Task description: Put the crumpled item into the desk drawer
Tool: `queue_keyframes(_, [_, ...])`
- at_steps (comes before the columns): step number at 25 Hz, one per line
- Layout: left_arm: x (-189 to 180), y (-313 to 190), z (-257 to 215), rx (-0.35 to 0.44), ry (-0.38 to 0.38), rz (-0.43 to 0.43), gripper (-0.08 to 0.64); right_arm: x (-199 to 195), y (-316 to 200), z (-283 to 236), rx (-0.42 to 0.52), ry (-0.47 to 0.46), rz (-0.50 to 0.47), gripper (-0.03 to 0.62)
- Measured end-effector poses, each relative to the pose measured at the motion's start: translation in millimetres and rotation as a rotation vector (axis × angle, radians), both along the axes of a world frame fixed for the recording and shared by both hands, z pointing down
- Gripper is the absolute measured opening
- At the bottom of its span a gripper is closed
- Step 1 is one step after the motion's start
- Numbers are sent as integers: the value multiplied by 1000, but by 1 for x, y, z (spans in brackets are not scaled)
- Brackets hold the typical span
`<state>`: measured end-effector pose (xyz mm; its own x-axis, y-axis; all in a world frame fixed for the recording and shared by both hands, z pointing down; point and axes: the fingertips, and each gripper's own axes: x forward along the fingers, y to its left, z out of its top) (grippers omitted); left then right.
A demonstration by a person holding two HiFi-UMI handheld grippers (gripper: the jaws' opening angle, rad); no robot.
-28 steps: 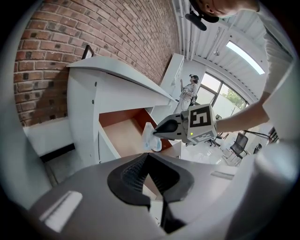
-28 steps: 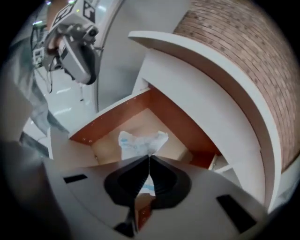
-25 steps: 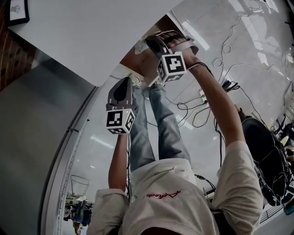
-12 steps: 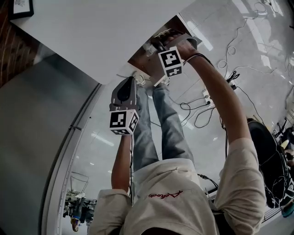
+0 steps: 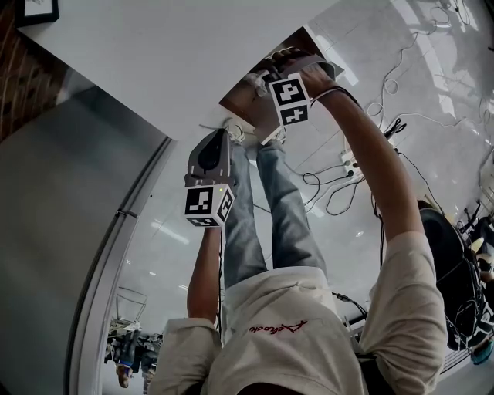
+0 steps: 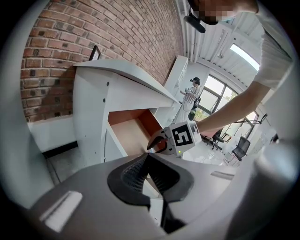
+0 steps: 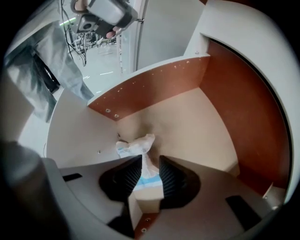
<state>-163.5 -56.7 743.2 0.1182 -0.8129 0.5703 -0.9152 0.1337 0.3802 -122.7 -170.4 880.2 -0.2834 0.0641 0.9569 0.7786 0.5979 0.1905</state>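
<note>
The desk drawer (image 7: 154,86) stands pulled out, with reddish-brown walls and a pale floor. My right gripper (image 7: 150,161) is inside it, low over the floor, shut on the crumpled item (image 7: 136,146), a white and blue wad that sticks out past the jaw tips. The head view shows the right gripper (image 5: 261,81) reaching into the drawer (image 5: 247,96) under the white desk top. My left gripper (image 5: 218,137) hangs shut and empty, short of the desk's front edge. From the left gripper view, its jaw tips (image 6: 147,157) meet, with the right gripper (image 6: 157,140) ahead at the drawer (image 6: 129,133).
A white desk (image 5: 154,54) carries a framed picture (image 5: 38,9) at its far corner. Cables and a power strip (image 5: 343,166) lie on the glossy floor to the right, near a black chair (image 5: 448,262). A brick wall (image 6: 56,47) stands behind the desk. Another person (image 6: 193,91) stands far off.
My right gripper has pushed a little further into the drawer with the crumpled item. The left gripper has barely shifted.
</note>
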Motion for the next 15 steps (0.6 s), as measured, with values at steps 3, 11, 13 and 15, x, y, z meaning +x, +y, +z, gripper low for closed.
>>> queue_keyframes(3, [1,-1,-2,2,1,4,8,-2,0,-6,15,-27,0,87])
queue_keyframes(11, [5,-5,-5,11,-7,32,8,-16,5,-47,-43,-199,148,57])
queue_keyframes(13, [8,-6,-6,12,-9,38,8,-13,3,-58,-46,-255,207,29])
queue_keyframes(15, [13,-7,-7,13,-10,49,8,-9,-2,-69,-48,-309,273,20])
